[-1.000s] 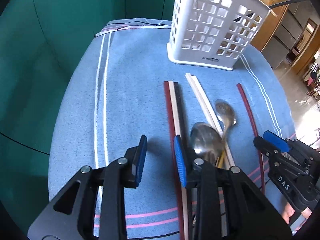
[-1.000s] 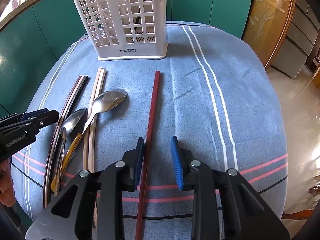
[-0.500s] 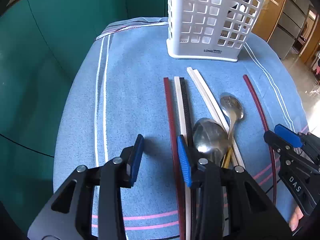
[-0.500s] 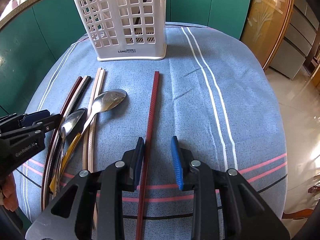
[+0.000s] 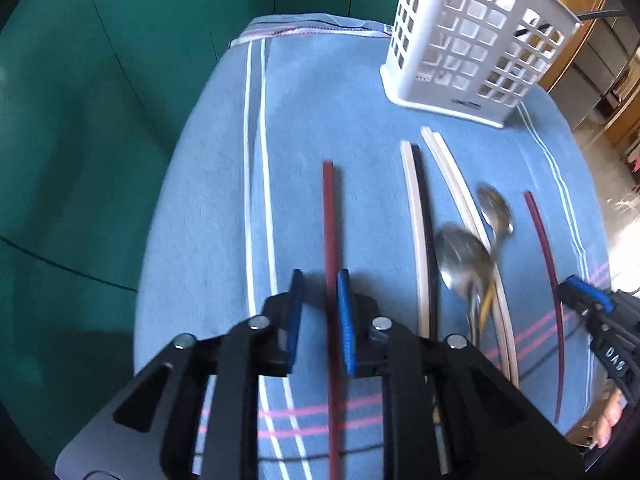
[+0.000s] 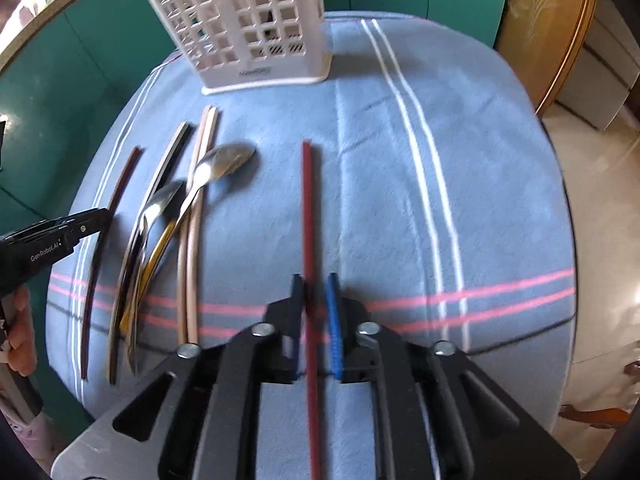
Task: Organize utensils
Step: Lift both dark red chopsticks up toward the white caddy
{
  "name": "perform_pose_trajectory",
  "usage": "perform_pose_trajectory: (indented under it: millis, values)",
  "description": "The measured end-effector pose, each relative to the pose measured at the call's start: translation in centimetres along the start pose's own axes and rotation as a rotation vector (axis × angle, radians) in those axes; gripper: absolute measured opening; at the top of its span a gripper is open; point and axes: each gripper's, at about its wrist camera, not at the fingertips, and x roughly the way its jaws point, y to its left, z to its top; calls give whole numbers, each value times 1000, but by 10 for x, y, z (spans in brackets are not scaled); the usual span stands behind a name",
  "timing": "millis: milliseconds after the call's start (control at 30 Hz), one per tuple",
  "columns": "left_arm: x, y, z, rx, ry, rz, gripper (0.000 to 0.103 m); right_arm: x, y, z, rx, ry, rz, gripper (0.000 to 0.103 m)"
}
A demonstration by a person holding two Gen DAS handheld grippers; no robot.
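Both jaws part-closed — L gripper (image 5: 319, 312), R gripper (image 6: 315, 320) straddling red chopsticks (image 5: 329, 216)

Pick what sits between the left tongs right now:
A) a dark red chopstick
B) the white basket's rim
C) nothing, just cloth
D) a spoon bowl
A: in the left wrist view a dark red chopstick runs between the blue pads of the left tongs, apart from the spoons and short of the white basket.
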Motion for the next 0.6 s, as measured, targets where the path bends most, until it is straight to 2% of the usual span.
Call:
perform_pose_trajectory:
  millis: [200, 267, 367, 600]
  values:
    - [18, -9, 37, 61, 36, 58, 21, 15, 4, 29, -15, 16, -36, 16]
    - [21, -10, 44, 77, 54, 65, 27, 17, 8, 35, -32, 26, -45, 18]
    - [23, -10, 48, 85, 62, 79, 36, 22, 11, 40, -49, 44, -52, 22]
    - [25, -5, 48, 69, 50, 78, 47, 28, 25, 43, -82, 61, -63, 24]
